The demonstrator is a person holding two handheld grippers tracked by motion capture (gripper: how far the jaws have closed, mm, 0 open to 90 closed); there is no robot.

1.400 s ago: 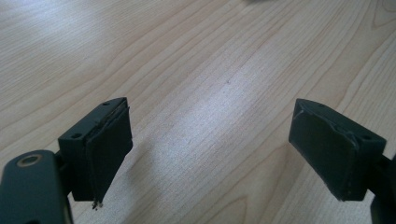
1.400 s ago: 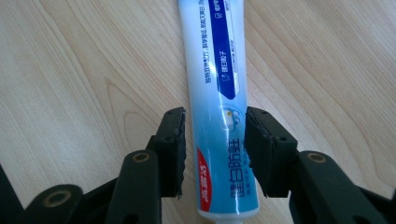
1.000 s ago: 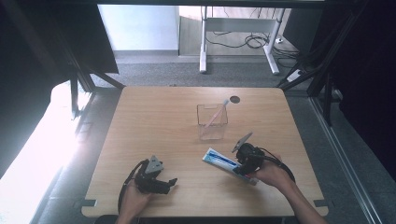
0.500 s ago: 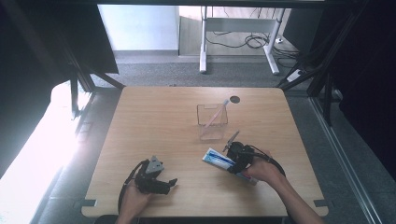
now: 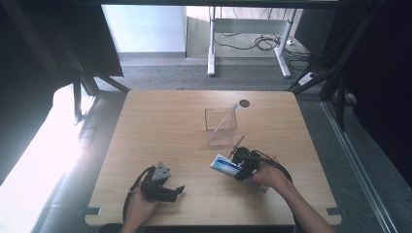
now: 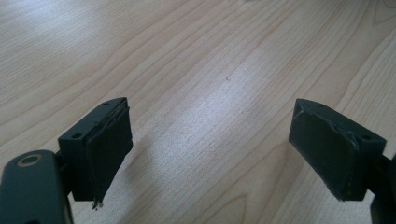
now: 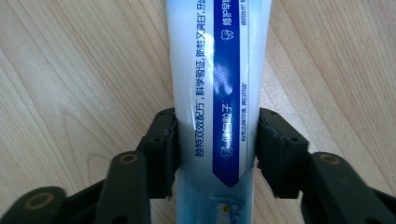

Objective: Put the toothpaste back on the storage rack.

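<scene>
The right claw (image 7: 215,154) has been closing, pads pressing the tube (image 7: 217,70) between them; the left claw (image 6: 215,154) rests apart.

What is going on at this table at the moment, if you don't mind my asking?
A person works two handheld grippers at a light wooden table. The right gripper has just been closing its jaws around a white-and-blue toothpaste tube lying flat on the wood, pads against its sides. The left gripper rests open over bare tabletop. Further back stands a clear plastic cup with a toothbrush leaning inside.
</scene>
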